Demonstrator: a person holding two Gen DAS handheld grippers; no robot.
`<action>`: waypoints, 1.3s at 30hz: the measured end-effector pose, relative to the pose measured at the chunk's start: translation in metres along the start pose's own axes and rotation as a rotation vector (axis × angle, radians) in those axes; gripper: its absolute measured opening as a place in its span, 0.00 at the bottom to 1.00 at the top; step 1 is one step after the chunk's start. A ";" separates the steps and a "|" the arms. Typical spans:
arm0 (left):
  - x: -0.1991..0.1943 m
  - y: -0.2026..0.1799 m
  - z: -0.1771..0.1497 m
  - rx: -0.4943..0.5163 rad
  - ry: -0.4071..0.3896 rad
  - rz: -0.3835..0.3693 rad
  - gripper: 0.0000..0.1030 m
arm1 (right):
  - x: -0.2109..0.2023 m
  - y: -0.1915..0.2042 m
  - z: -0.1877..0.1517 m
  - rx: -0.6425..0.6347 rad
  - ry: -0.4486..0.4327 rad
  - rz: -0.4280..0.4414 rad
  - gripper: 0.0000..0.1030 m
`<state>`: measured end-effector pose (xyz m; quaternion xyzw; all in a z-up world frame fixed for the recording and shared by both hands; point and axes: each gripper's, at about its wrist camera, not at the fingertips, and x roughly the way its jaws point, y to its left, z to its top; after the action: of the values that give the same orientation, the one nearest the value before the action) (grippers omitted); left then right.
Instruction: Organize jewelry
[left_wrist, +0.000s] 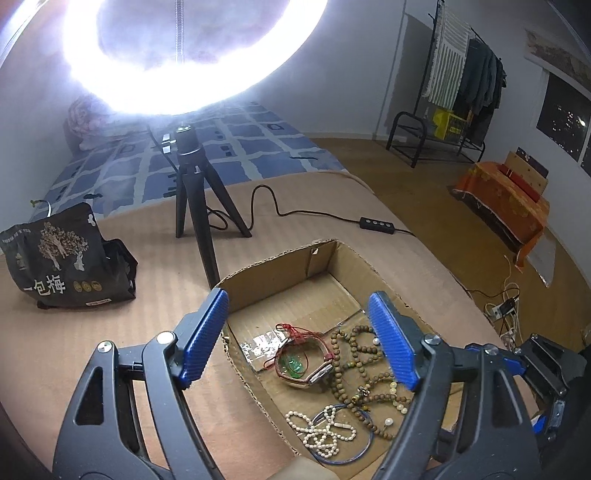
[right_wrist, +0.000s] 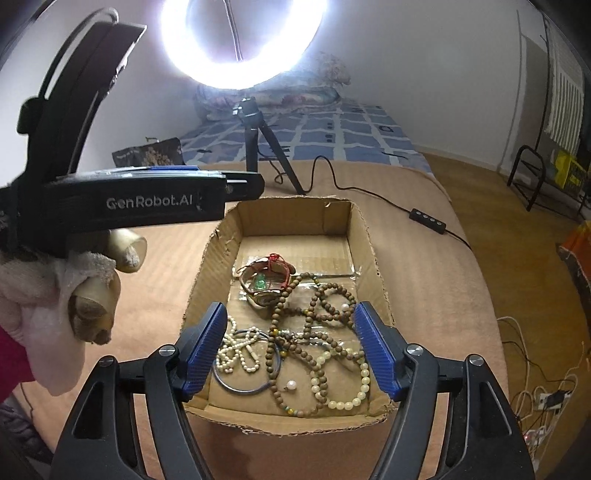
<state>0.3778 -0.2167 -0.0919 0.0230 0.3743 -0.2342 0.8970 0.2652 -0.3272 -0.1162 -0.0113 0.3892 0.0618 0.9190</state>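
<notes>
Bed (left_wrist: 92, 369): tan cover carries everything; blue checked sheet at its far end.
Ring light (right_wrist: 243, 44): lit, on a black tripod (left_wrist: 199, 206) standing past the box's far wall; its cord with an inline switch (left_wrist: 376, 223) runs toward the bed's right edge.
Cardboard box (right_wrist: 373, 258): open top, torn rims, long axis running away from both cameras toward the tripod. All the jewelry lies in it.
Black bag (left_wrist: 59, 258): printed, on the bed's left side, well apart from the box.
Left gripper (left_wrist: 299, 338): held level over the box's near left corner, fingers pointing toward the tripod; blue pads spread wide, nothing between them. In the right wrist view its black body reaches in from the left, held in a hand (right_wrist: 70, 295) wearing a pale cloth glove.
Right gripper (right_wrist: 291, 350): above the box's near rim, aimed along the box's length; jaws wide apart, gripping nothing.
Brown bead strand (right_wrist: 306, 332): longest piece, looped and tangled across the near half of the box floor.
Watch (right_wrist: 266, 288): mid-floor toward the left wall, red cord (right_wrist: 275, 260) knotted over it, something green inside the loop.
Cream bead bracelet (right_wrist: 347, 384): near right corner, touching the brown beads.
Blue ring (right_wrist: 243, 369): thin hoop, near left corner, flat.
Small pearl strand (right_wrist: 236, 350): bunched over the blue ring.
</notes>
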 end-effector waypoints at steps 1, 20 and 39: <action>0.000 0.000 0.000 0.000 0.001 0.002 0.78 | 0.000 0.001 0.000 -0.001 0.002 -0.004 0.71; -0.019 -0.004 -0.004 0.010 -0.002 0.020 0.79 | -0.011 0.003 0.001 0.013 -0.007 -0.056 0.74; -0.099 -0.013 -0.002 0.018 -0.079 0.048 0.79 | -0.071 0.021 0.008 -0.033 -0.084 -0.092 0.74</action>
<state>0.3103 -0.1877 -0.0242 0.0309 0.3360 -0.2165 0.9161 0.2195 -0.3129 -0.0597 -0.0416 0.3481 0.0263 0.9362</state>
